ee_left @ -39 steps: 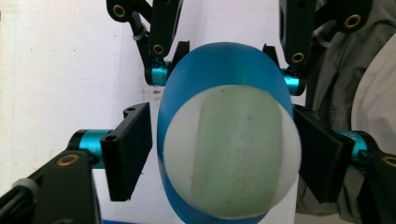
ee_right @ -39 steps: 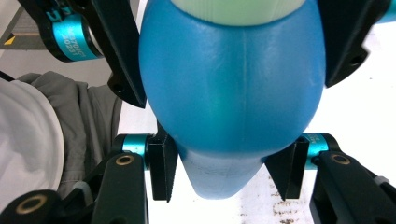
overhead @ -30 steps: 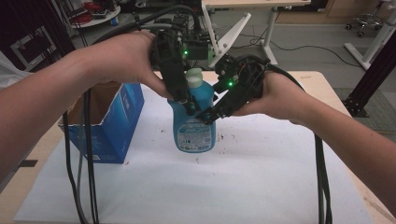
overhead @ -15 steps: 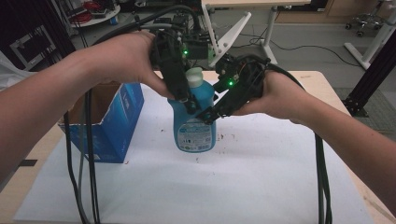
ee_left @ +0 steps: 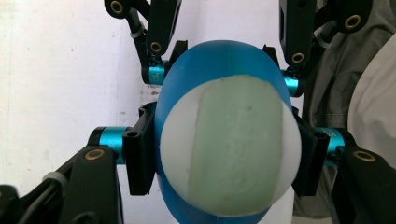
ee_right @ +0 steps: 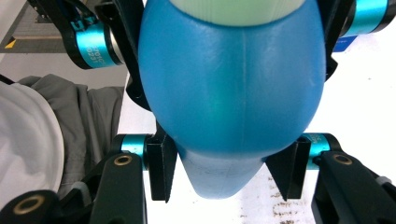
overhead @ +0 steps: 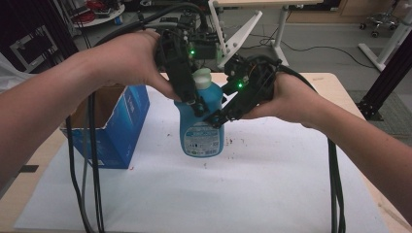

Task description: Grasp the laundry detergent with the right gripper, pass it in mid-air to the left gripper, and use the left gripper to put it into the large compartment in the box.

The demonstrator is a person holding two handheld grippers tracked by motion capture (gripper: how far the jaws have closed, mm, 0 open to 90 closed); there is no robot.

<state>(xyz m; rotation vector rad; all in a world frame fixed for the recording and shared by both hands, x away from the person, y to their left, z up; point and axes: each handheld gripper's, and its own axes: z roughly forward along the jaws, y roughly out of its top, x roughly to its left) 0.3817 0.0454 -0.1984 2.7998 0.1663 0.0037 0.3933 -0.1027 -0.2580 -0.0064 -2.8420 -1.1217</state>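
Blue detergent bottle (overhead: 201, 124) stands upright on the white-covered table (overhead: 252, 189), just right of the blue cardboard box (overhead: 116, 126). Left gripper (overhead: 197, 104) comes from above; its fingers (ee_left: 140, 154) have just been closing and now clamp the bottle's shoulder beneath the pale cap (ee_left: 233, 149). Right gripper (overhead: 218, 116) fingers (ee_right: 161, 168) pinch the body from the side.

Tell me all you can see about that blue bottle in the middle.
The blue bottle looks like glossy plastic, with a pale green flip cap and a printed label low on its front. It stands upright on the white sheet, beside an open blue box. The left gripper clamps it from above, near the shoulder, its jaws having just closed in; the right gripper clamps it from the side.
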